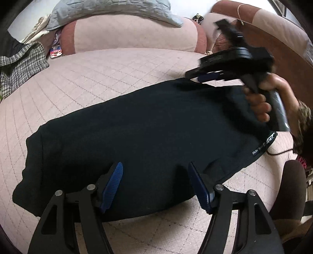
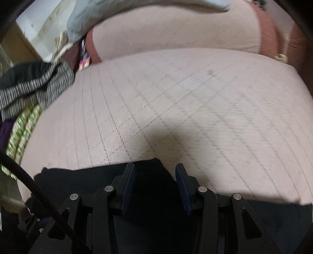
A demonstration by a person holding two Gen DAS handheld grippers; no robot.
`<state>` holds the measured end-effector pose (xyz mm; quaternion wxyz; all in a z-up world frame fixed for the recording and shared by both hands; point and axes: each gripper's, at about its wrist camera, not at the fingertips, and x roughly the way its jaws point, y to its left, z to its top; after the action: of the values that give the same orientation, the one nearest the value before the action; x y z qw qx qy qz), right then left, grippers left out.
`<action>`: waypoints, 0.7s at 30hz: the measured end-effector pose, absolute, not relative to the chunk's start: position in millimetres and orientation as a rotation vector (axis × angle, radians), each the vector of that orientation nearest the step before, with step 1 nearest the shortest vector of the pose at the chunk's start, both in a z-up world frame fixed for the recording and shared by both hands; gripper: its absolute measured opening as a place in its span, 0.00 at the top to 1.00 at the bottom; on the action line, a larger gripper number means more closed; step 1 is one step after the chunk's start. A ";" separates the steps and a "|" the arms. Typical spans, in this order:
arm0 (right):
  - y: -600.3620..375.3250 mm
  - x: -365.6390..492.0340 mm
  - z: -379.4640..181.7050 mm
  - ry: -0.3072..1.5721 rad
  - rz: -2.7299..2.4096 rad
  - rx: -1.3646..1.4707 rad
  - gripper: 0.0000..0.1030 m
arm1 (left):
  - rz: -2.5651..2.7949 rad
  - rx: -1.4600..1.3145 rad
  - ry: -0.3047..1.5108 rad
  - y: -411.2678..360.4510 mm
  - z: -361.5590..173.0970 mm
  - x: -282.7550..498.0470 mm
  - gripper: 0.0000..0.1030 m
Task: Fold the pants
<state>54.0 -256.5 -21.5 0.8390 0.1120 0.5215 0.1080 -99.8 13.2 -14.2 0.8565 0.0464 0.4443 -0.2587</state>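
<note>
Pants: the dark navy folded fabric pants (image 1: 140, 125) lie flat on the pale pink quilted cushion (image 1: 117, 74), stretched across in front of my left tool, a white-lettered label near their right end.
Left tool: my left gripper (image 1: 155, 183), black with 2 blue ribbed pads (image 1: 113, 183), stands wide apart above the near edge of the pants, with nothing between the pads.
Right tool: my right gripper (image 2: 155, 185) is also spread wide, holding nothing, with the far edge of the pants (image 2: 152, 170) directly beneath its fingertips; seen from the left wrist it is blurred.
Right hand: my right hand (image 1: 260, 101) wraps the dark handle, at the right of my left tool.
Beyond the tools: a pink backrest cushion (image 1: 133, 33) with a grey quilted pillow (image 1: 109, 11) on top.
Left of the tools: a black-and-white checked cloth (image 1: 19, 68), bunched at the cushion's edge.
</note>
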 end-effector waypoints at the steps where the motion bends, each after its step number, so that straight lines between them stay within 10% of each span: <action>1: -247.7 56.7 -26.6 1.121 0.234 0.204 0.55 | -0.547 0.092 0.929 13.0 -15.0 -99.9 0.31; 4: -228.8 59.2 -34.3 1.140 0.227 0.072 0.81 | -0.555 0.078 0.914 14.3 -17.1 -101.6 0.29; 11: -222.3 90.5 -31.8 1.135 0.145 0.028 1.00 | -0.559 0.091 0.886 9.8 -19.3 -107.4 0.25; 21: -248.8 50.2 10.7 1.006 0.013 0.092 0.95 | -0.546 0.114 0.861 7.4 -20.0 -114.5 0.24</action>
<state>50.2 -248.8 10.7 0.8751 0.0440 0.4818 0.0060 -114.5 7.4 -20.0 0.8713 0.0546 0.4119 -0.2610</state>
